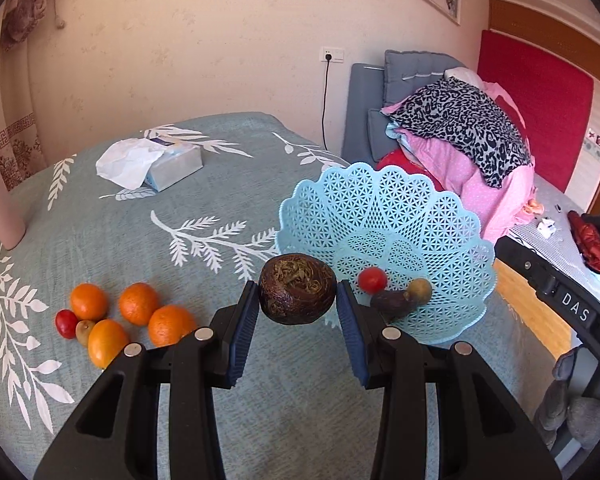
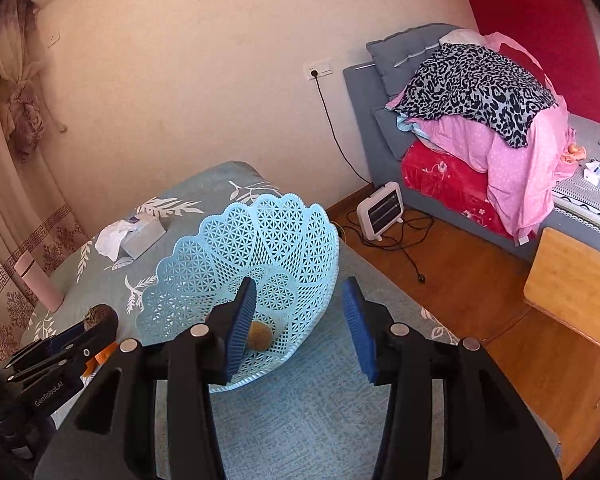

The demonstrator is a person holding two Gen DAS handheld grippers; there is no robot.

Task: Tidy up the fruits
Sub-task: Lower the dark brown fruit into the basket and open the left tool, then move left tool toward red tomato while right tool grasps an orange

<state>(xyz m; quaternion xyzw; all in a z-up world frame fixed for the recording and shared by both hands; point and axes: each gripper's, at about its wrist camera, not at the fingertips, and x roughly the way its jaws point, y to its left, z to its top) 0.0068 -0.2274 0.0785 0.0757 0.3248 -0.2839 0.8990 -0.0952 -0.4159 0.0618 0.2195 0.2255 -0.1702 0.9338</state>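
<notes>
Our left gripper [image 1: 297, 307] pinches a round dark brown rough-skinned fruit [image 1: 297, 289] just above the teal leaf-patterned surface [image 1: 140, 216], beside the pale blue perforated plastic basket [image 1: 384, 216]. The basket holds a small red tomato [image 1: 372, 279]. Four oranges [image 1: 138, 303] lie to the left. Our right gripper [image 2: 300, 320] hangs spread by the basket's rim.

Home bedroom — bed [image 2: 452, 184], piled bedding [image 2: 480, 92]
</notes>
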